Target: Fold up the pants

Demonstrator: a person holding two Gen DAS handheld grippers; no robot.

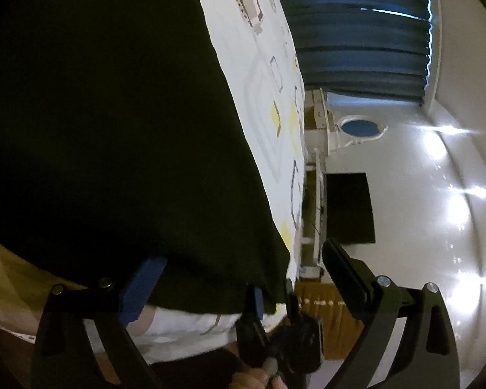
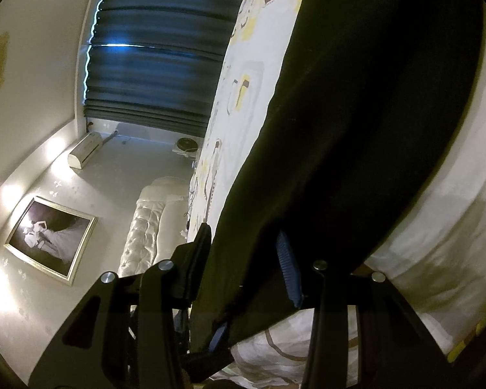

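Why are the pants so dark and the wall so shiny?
Left wrist view: the pants are one black shape, with no folds visible; lamp glare streaks the wall. Right wrist view: the pants are equally dark, glare patches surround the framed picture, and the fisheye bends straight edges.

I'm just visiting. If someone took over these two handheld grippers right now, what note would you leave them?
Left gripper: open, the pants' edge lying over one finger.
Right gripper: shut on the pants.
The dark pants lie spread on the patterned bed sheet.
Done: hard to tell how far folding has got.
Left: finish the fold, smooth it.
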